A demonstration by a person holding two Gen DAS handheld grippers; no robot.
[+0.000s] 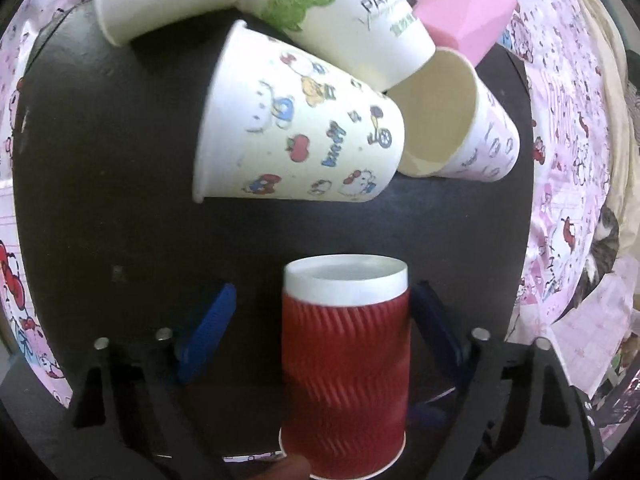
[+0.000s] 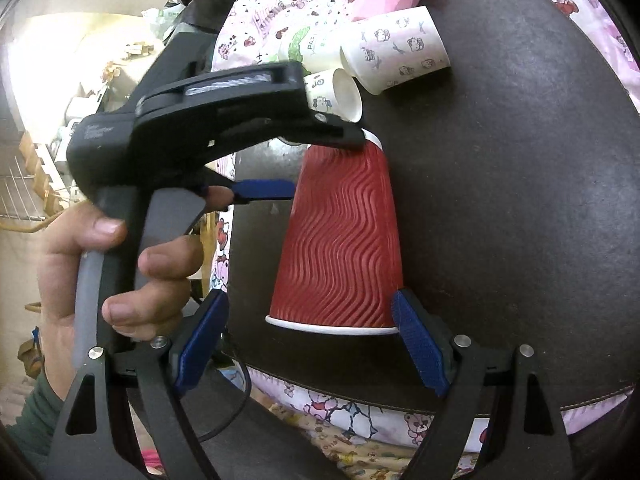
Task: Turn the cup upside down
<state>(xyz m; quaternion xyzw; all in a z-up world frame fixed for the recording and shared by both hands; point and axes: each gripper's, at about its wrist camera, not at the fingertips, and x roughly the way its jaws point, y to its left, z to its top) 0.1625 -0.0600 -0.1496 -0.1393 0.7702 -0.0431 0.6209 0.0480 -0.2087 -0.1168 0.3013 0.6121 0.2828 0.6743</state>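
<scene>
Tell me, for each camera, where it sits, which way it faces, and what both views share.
Left wrist: on the left gripper, facing forward over the dark table to the paper cups; its blue fingers flank the red cup.
Right wrist: on the right gripper, facing the red cup side-on; its own fingers, the left gripper and the hand show.
Shared: red cup, paper cups, pink box, table.

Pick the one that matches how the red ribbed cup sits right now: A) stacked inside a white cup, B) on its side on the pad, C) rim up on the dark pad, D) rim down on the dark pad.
D: the red ribbed cup stands with its wide white rim on the dark pad and its narrow base on top.
</scene>
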